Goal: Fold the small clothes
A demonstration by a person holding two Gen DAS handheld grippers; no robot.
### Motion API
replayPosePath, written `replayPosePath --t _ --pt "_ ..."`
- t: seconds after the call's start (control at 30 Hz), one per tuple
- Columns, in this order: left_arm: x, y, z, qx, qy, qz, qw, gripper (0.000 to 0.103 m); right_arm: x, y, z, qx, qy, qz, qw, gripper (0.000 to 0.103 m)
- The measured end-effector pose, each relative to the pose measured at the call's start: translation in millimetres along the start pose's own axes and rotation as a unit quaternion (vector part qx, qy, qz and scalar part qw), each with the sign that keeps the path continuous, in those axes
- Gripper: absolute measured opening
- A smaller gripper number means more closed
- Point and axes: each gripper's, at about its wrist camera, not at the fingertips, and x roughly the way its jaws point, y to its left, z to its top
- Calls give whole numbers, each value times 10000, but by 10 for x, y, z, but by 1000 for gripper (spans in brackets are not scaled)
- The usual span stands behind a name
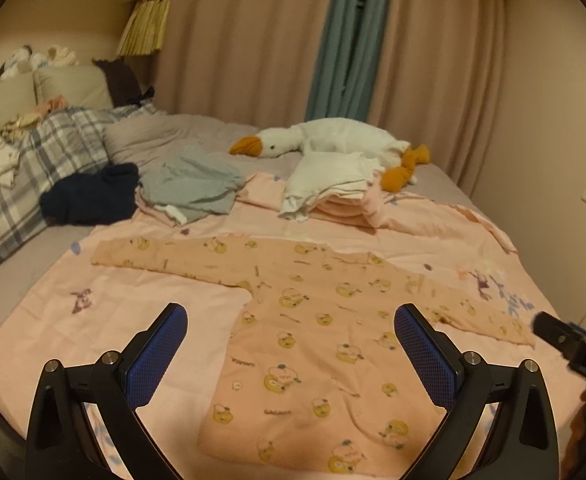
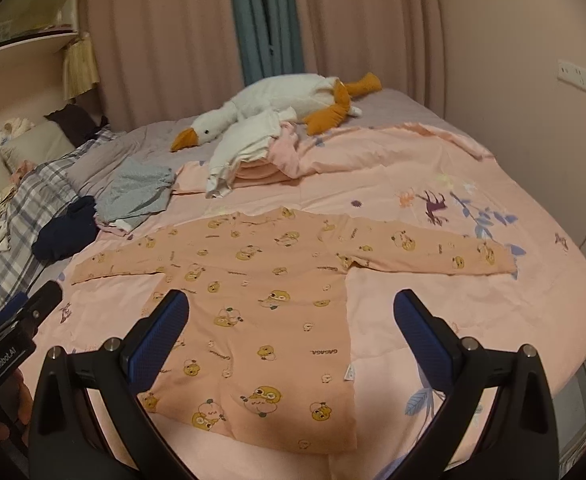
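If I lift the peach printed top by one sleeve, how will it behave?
The peach printed top lies flat and thin on the pink quilt, so it is probably floppy and light. Its body would likely sag and drag. Both sleeves lie spread, so it may bunch.

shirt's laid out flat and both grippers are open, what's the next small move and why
Probably lower the right hand-held gripper onto the cuff of the sleeve on its side and pinch it, ready to fold that sleeve in over the body. The peach shirt lies flat on the pink quilt with both sleeves spread out, unfolded, and the left hand-held gripper also holds nothing.
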Motion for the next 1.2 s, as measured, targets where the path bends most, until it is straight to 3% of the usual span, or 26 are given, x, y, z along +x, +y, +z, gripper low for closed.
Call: replayPosePath --t 0.13,0.23,0.4,0.6,0.77,0.87,0.93,1.0,1.13,1.2 --pt "263 100 5 -33 -135 252 9996 103 323 -273 105 624 340 -396 9967 102" --pt "548 210 4 -48 155 129 9998 103 608 -426 242 722 603 -602 9937 102" --pt "1181 554 -72 -739 770 -245 9940 103 1237 -856 442 842 1096 -792 9872 102" --pt "2010 604 -209 -491 1601 -499 9846 103 2052 -1729 476 2023 1856 -843 9579 98" --pt "2481 830 -401 -1272 2209 -875 9630 102 2442 -2215 366 2299 2137 -1271 9409 92" --pt "2476 831 -412 -1297 2086 -1044 9637 101 2517 -2483 307 2585 2175 -1160 9340 87" --pt "2500 795 -409 -1153 2208 -1230 9606 98 2528 -2677 278 2915 2095 -981 9282 86" --pt "2472 777 -434 -990 2234 -1308 9608 88 2472 -2875 250 3328 1883 -679 9215 85" --pt "2415 854 -467 -979 2169 -960 9665 63 2331 -3169 113 4044 1440 -18 9032 83" --pt "2397 926 -482 -1236 2176 -919 9638 51 2284 -3263 42 4209 1435 163 8955 69"
